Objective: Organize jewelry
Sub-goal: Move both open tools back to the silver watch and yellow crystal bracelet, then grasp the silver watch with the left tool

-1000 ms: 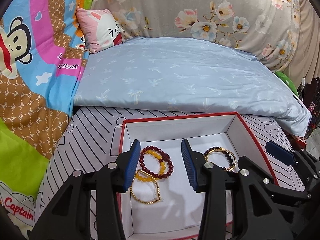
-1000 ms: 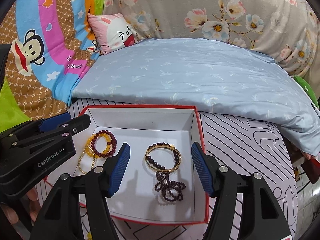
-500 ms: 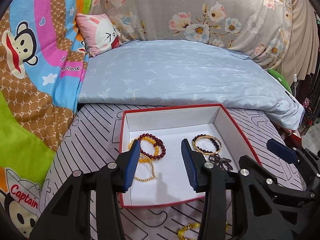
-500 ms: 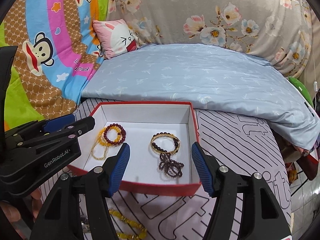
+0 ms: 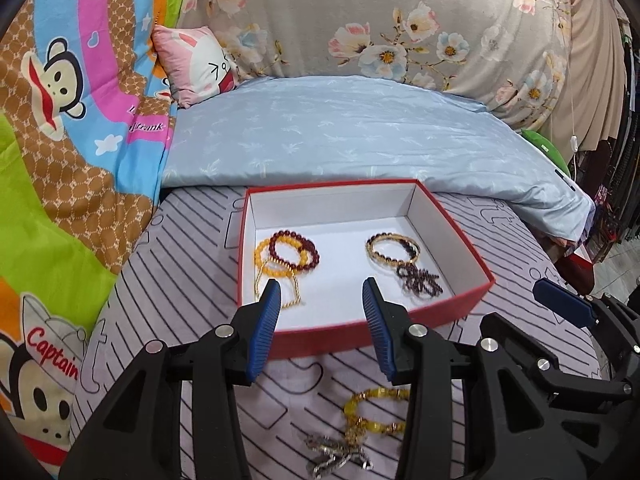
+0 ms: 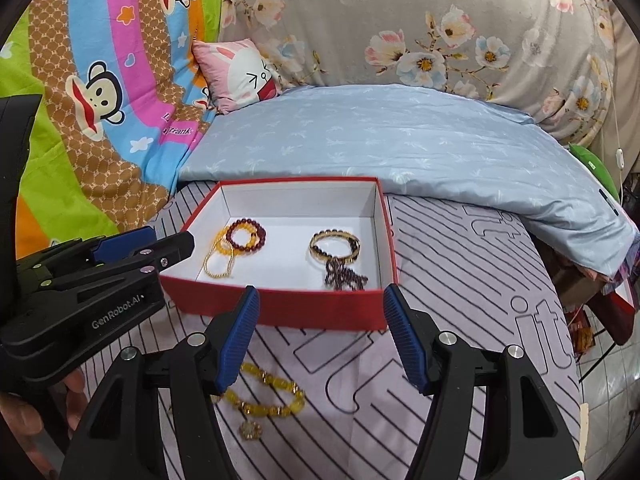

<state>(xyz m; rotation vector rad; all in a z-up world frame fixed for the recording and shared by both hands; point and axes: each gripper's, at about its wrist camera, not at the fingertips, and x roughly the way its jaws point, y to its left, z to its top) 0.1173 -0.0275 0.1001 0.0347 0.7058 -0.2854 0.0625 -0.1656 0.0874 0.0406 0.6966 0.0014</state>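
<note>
A red box (image 5: 384, 322) (image 6: 280, 306) with a white inside lies on the striped sheet. At its left lie dark red, yellow and thin gold bracelets (image 5: 290, 254) (image 6: 240, 236). At its right rest a gold bangle (image 5: 392, 250) (image 6: 334, 246) and a dark purple beaded piece (image 5: 418, 280) (image 6: 346, 276). In front of the box, on the sheet, lies a yellow beaded bracelet (image 5: 372, 410) (image 6: 266, 394) beside a silver chain (image 5: 336, 454). My left gripper (image 5: 322, 300) is open and empty above the box's near wall. My right gripper (image 6: 320, 304) is open wider, also empty.
A light blue quilt (image 5: 340, 136) lies folded behind the box, with a pink cushion (image 5: 196, 64) and floral bedding (image 5: 400, 20) farther back. A cartoon blanket (image 5: 60, 140) borders the left. The bed's edge drops off at the right. A hand (image 6: 24, 420) holds the left gripper.
Both grippers have pulled back from over the box, so the box looks farther away. The yellow bracelet and silver chain on the sheet have come into view.
</note>
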